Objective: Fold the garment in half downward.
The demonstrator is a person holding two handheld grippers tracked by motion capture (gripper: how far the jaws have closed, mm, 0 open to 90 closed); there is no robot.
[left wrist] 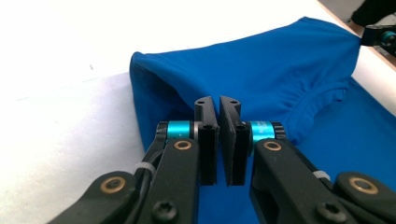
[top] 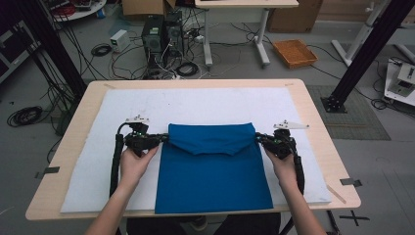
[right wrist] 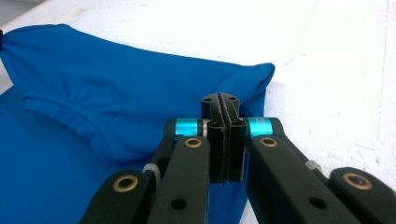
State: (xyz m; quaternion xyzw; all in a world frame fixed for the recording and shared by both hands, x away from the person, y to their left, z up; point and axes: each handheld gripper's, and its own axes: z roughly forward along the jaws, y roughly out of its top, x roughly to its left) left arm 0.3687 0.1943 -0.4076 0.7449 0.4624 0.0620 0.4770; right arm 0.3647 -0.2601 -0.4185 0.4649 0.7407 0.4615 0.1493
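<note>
Gripping the blue T-shirt (top: 213,166) at mid-frame of the high view, the left tongs (top: 160,139) pinch its left edge and the right tongs (top: 258,138) its right edge, both sets of jaws nearly closed on cloth. The shirt's upper part is folded down over the rest, lying on the white mat (top: 93,147) covering the tabletop (top: 313,122).

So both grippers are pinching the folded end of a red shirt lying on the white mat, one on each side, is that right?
Not quite: the shirt is blue, not red, as the high view shows. The rest holds: the left gripper and right gripper each pinch a side of its folded end, jaws closed, over the white mat.
</note>
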